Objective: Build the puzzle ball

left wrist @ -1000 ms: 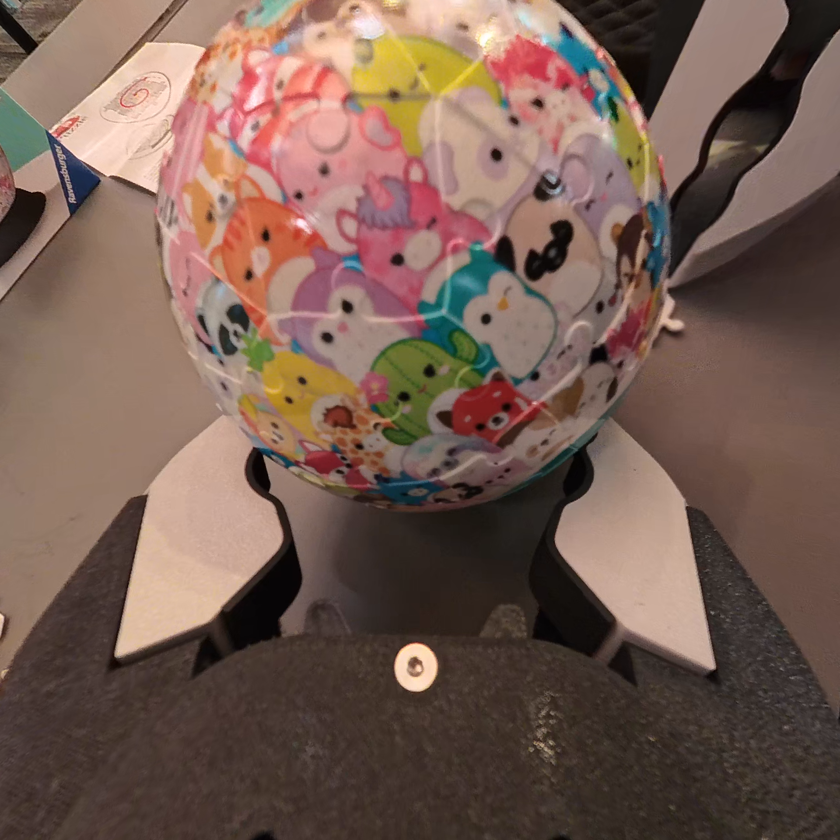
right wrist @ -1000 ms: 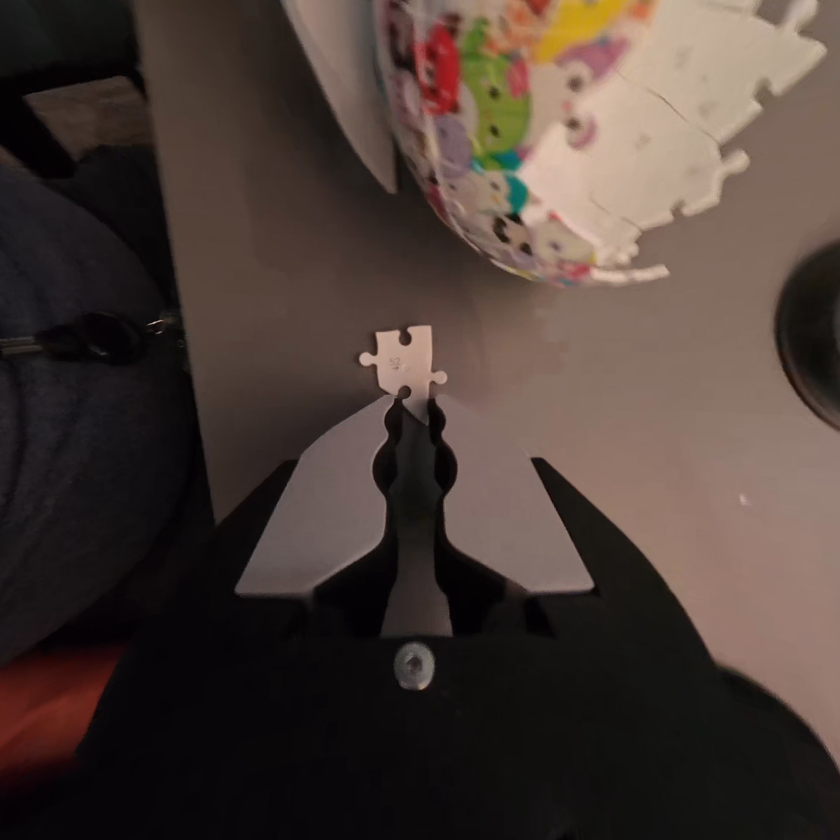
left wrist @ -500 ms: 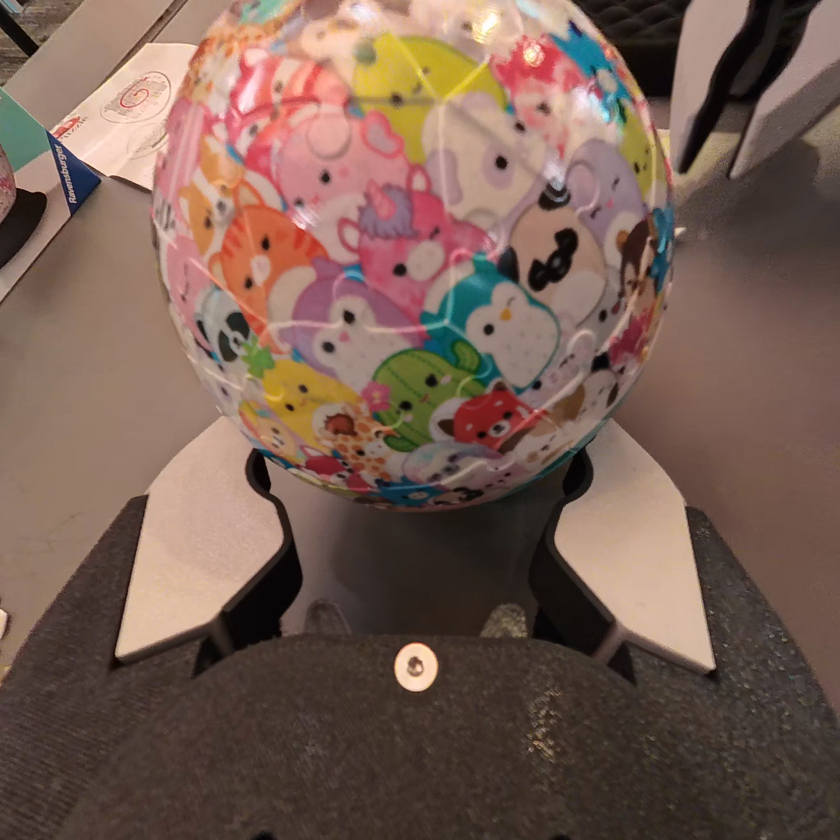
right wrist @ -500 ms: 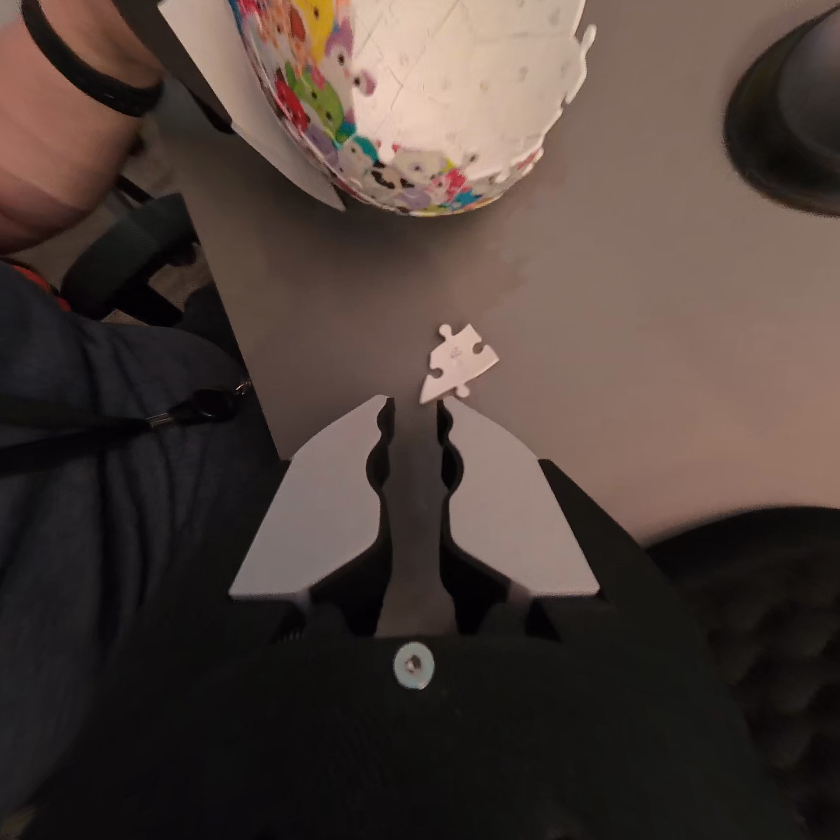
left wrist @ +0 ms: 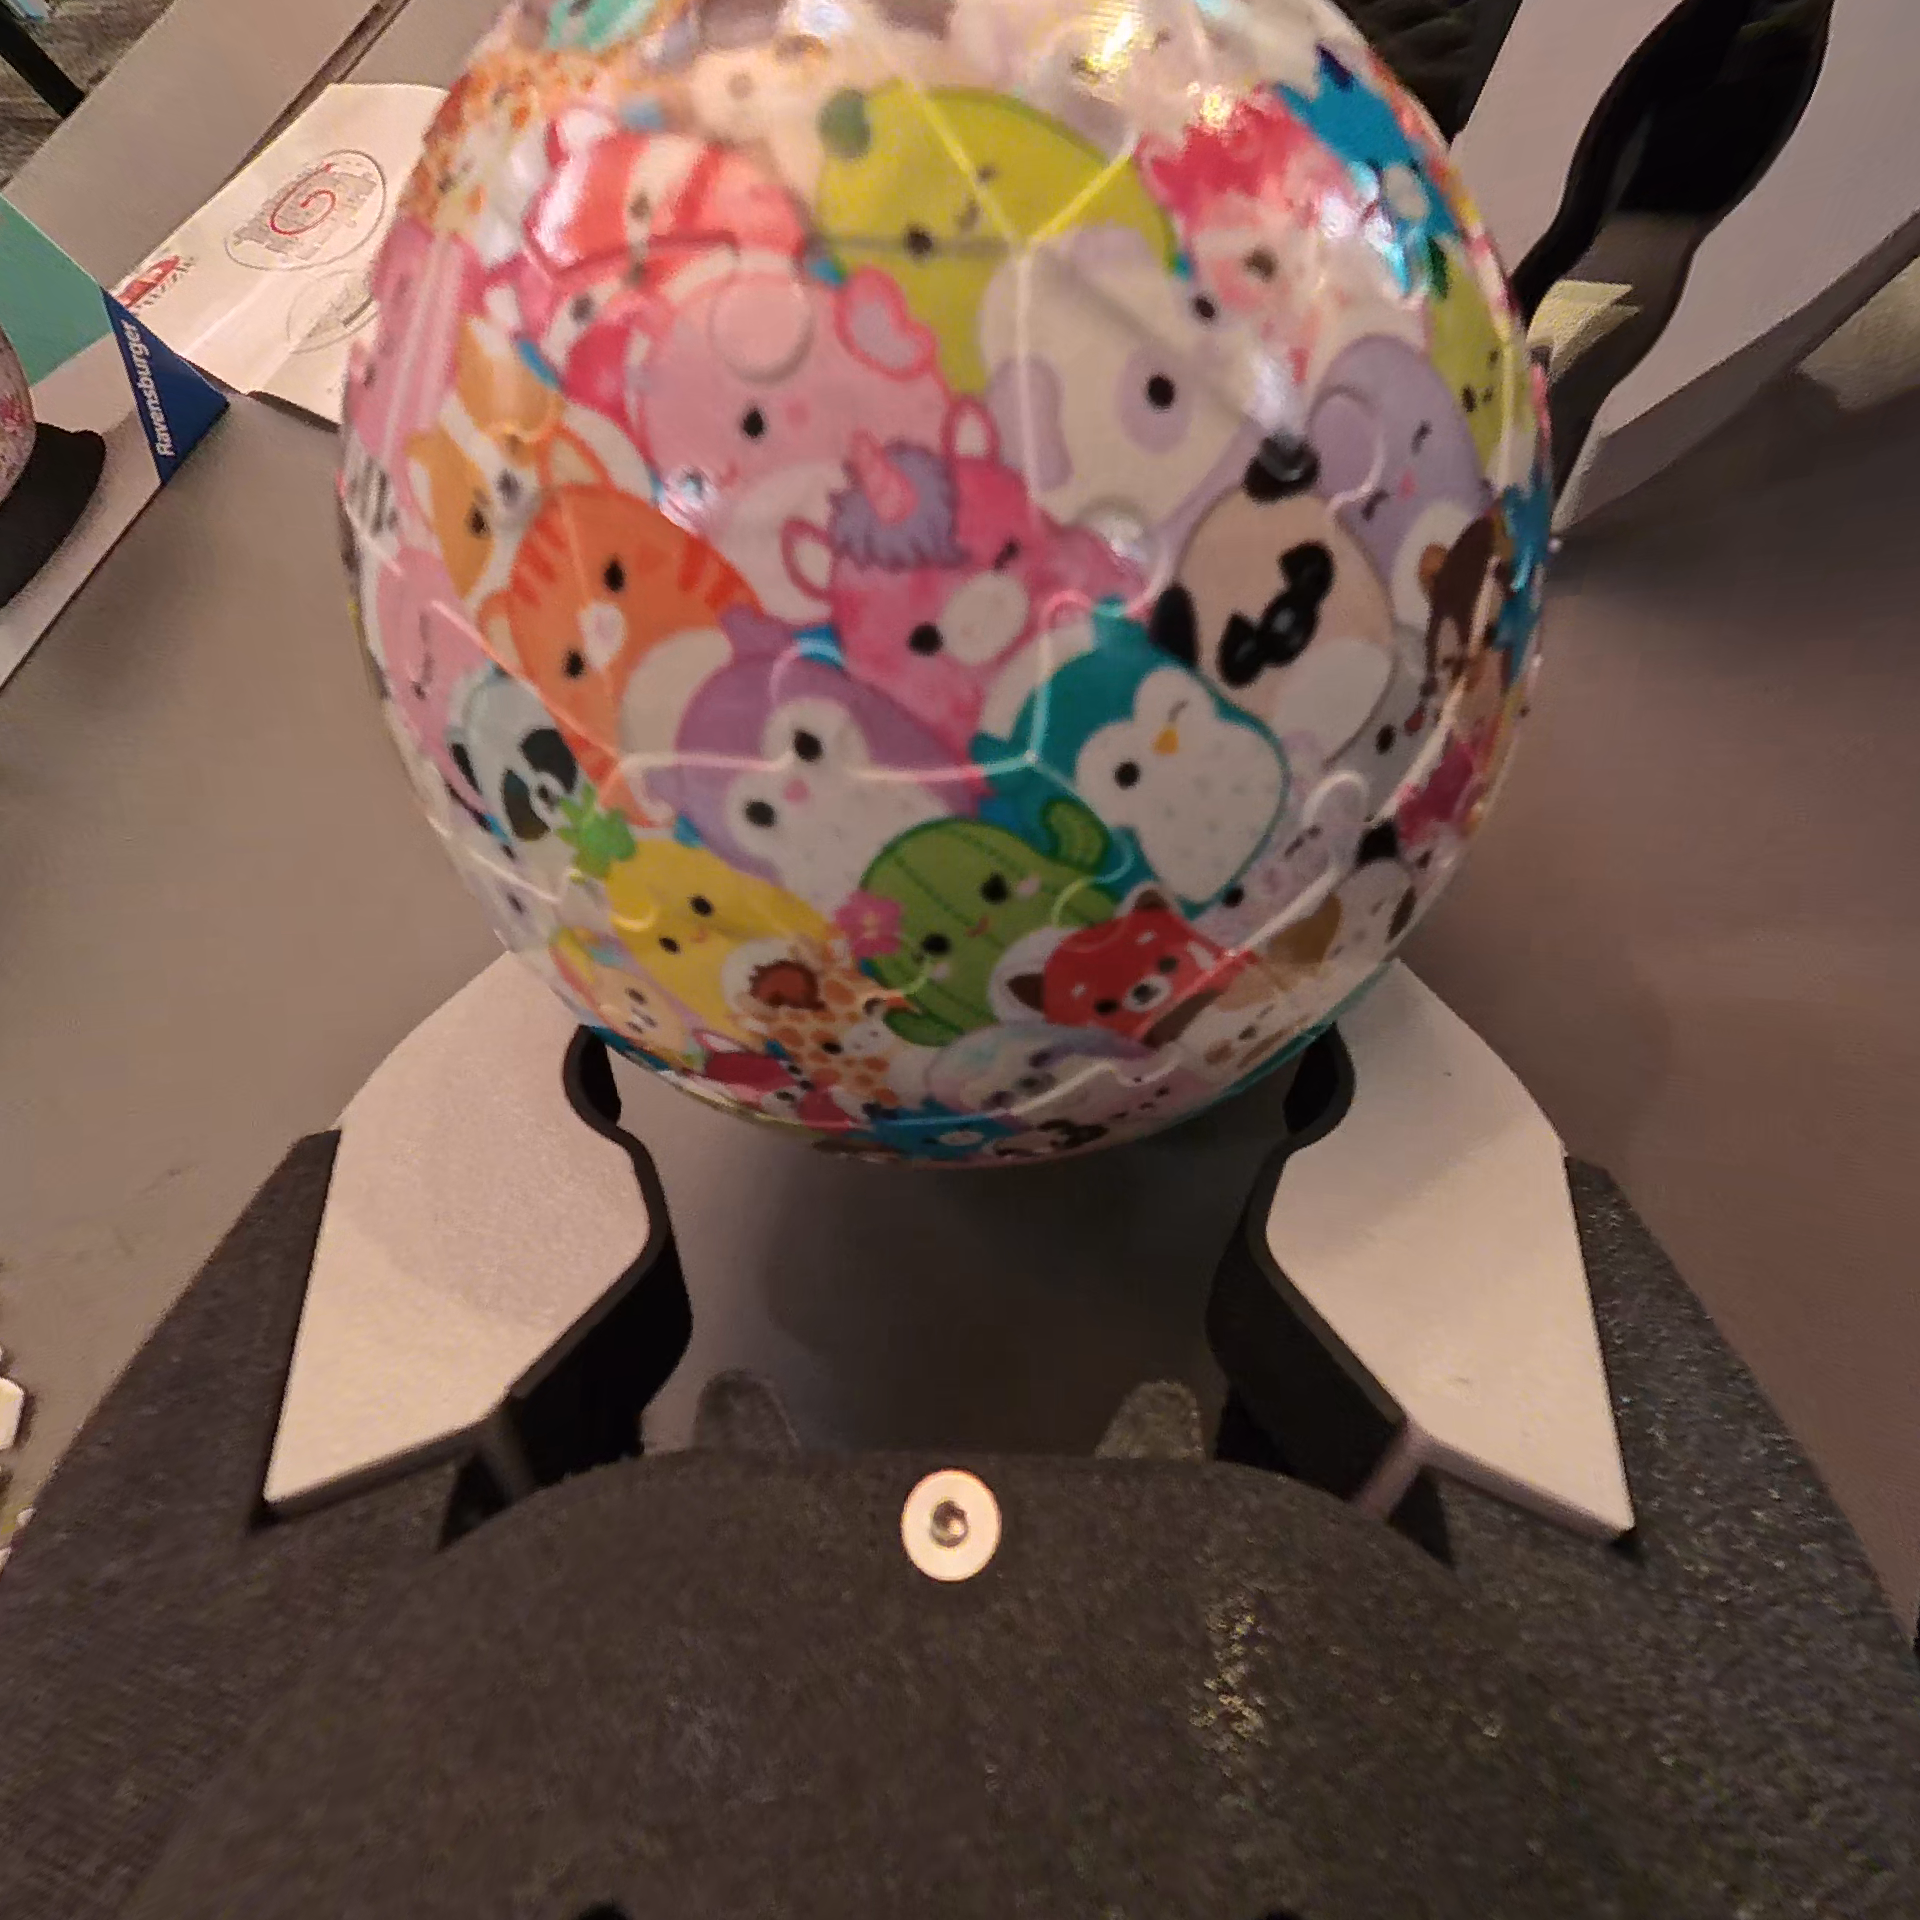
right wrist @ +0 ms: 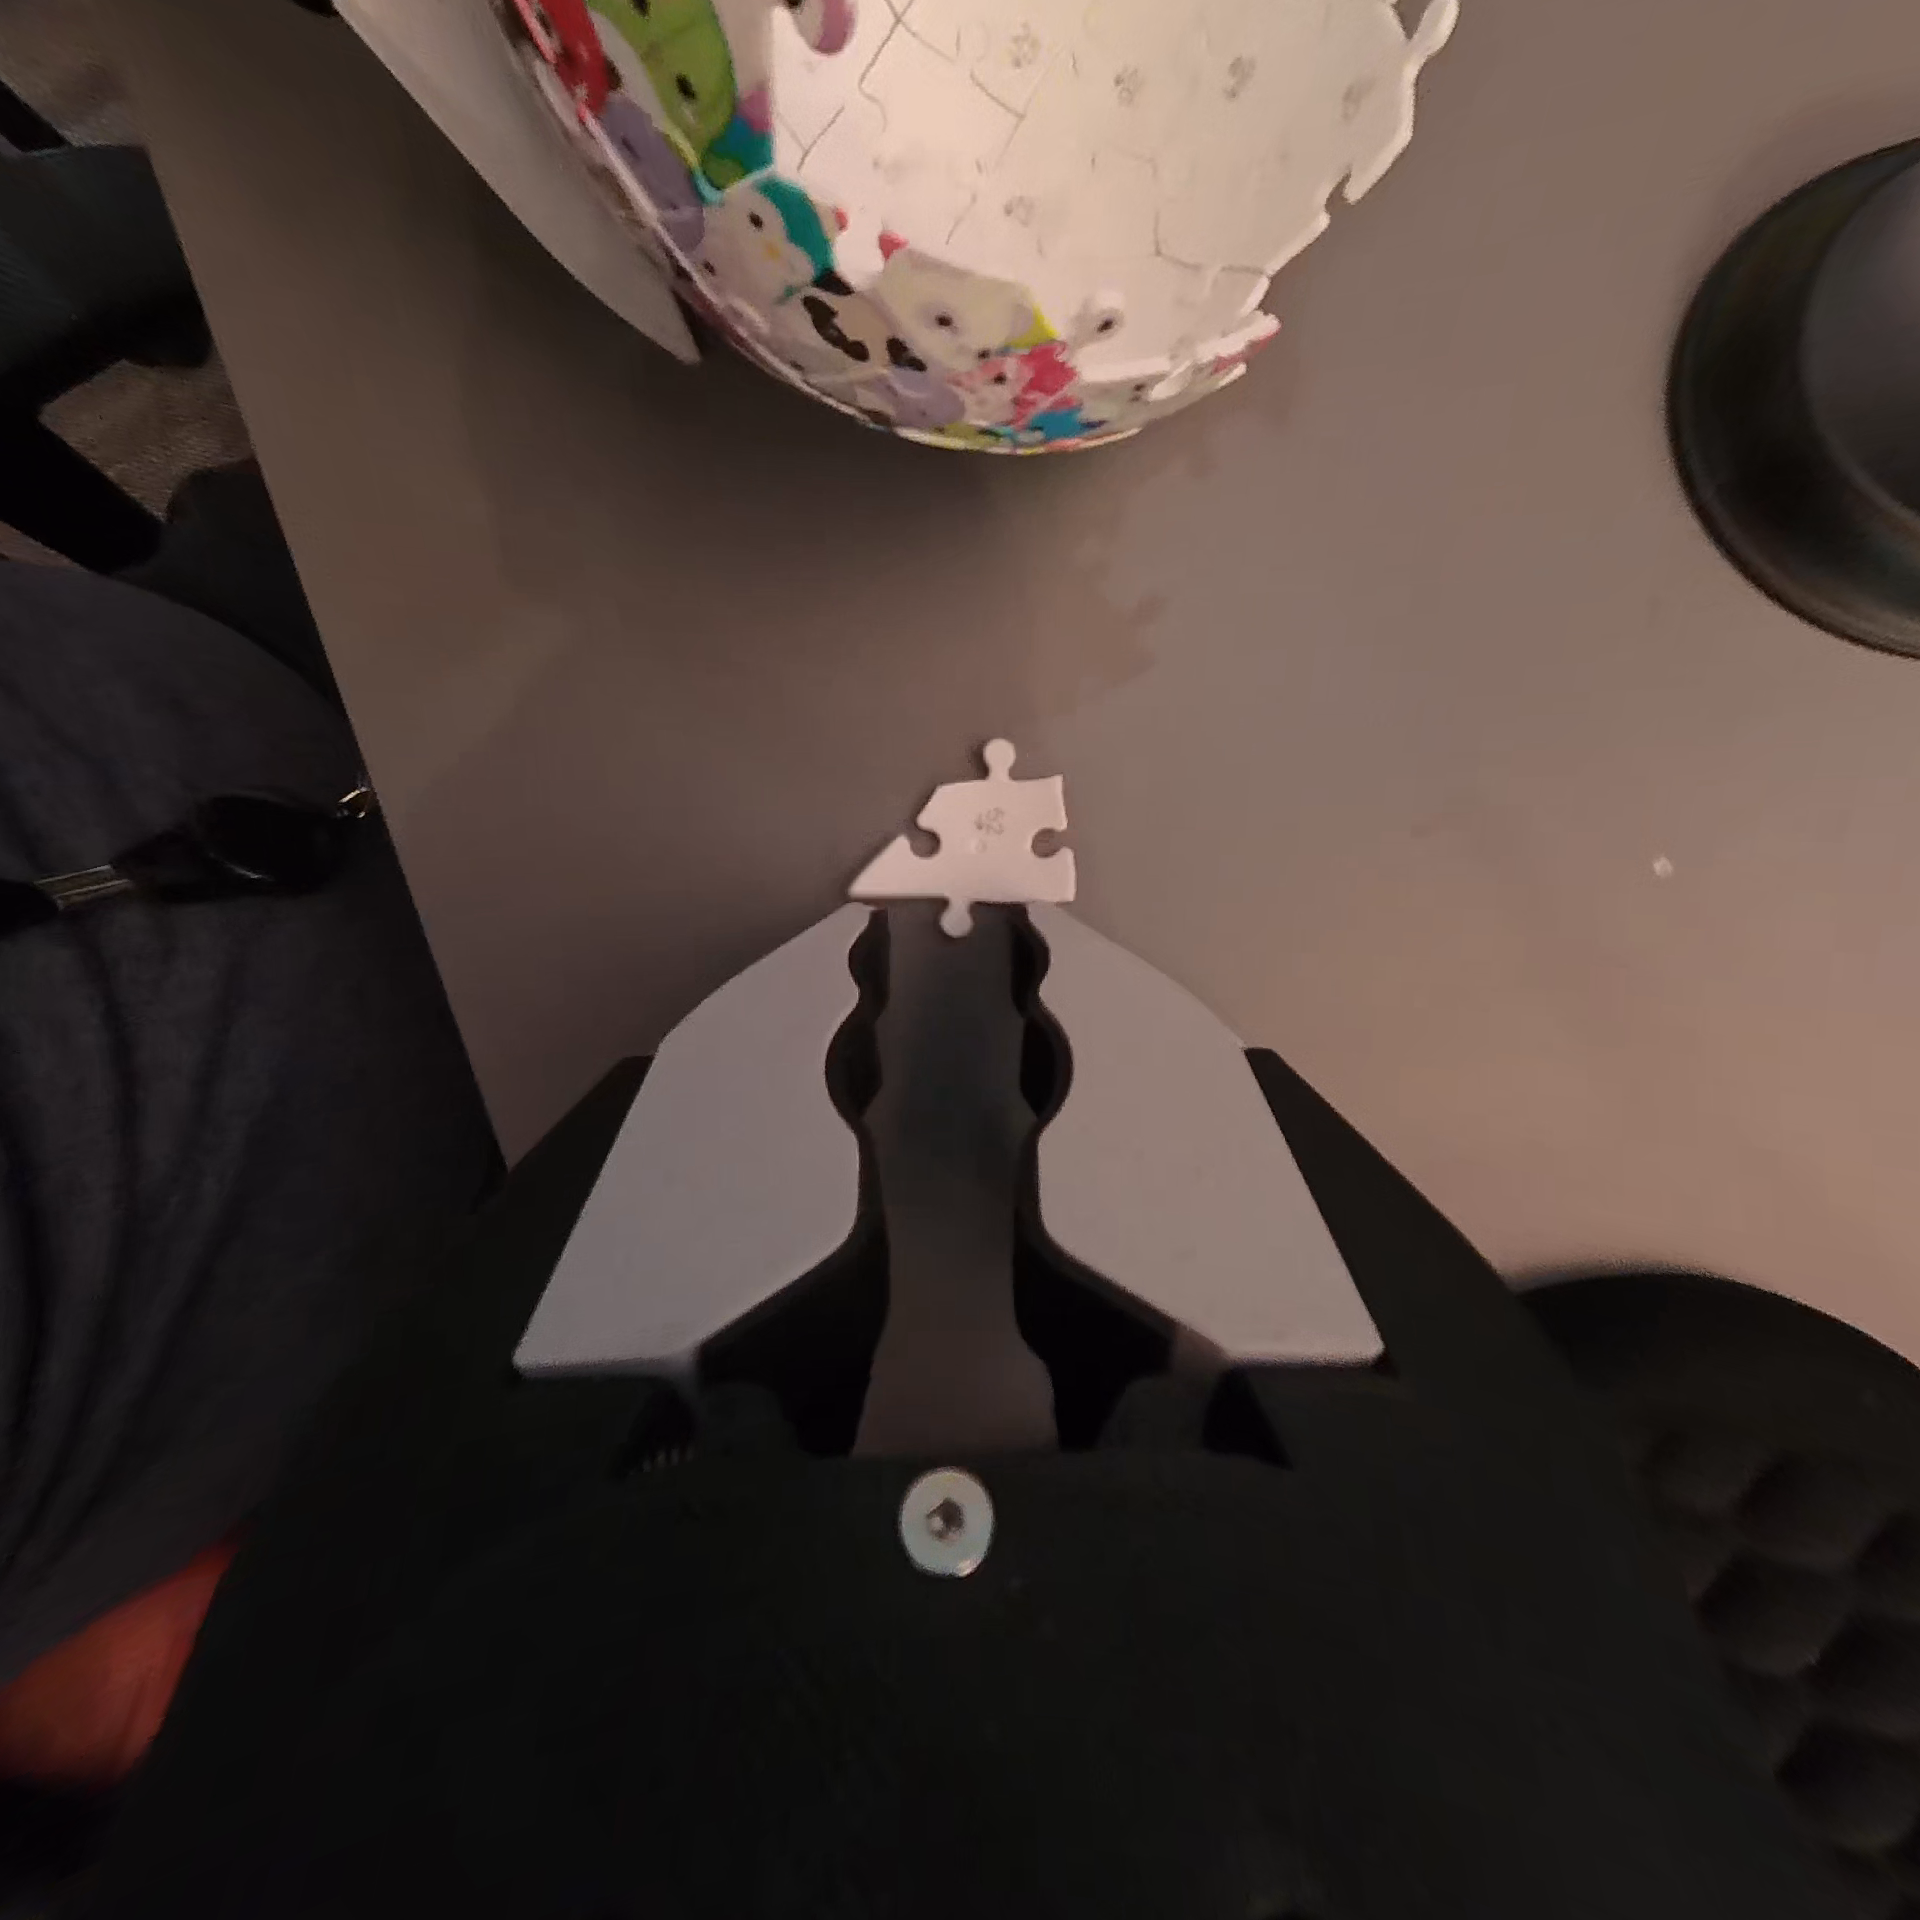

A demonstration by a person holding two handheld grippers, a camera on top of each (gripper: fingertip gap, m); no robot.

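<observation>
The puzzle ball (left wrist: 935, 582), covered in colourful plush animals, sits between the wide-spread fingers of my left gripper (left wrist: 951, 1008), which press on its lower sides. In the right wrist view the ball (right wrist: 1039, 156) is an open shell with a white inside and a jagged rim. One left finger (right wrist: 540, 187) lies against it. A loose puzzle piece (right wrist: 977, 842) lies white side up on the grey table (right wrist: 1351, 935). My right gripper (right wrist: 951, 920) has a narrow gap. Its tips touch the piece's near edge, and the piece's tab sits in the gap.
A puzzle box (left wrist: 135, 343) and a paper leaflet (left wrist: 301, 208) lie at the far left. A black round stand (right wrist: 1818, 416) is at the right. The table edge and a person's dark clothing (right wrist: 156, 1039) are at the left. My right gripper shows far right (left wrist: 1714, 208).
The right gripper's gap has widened a little. The loose piece has turned at its tips and now lies crosswise. The left gripper and ball have stayed put.
</observation>
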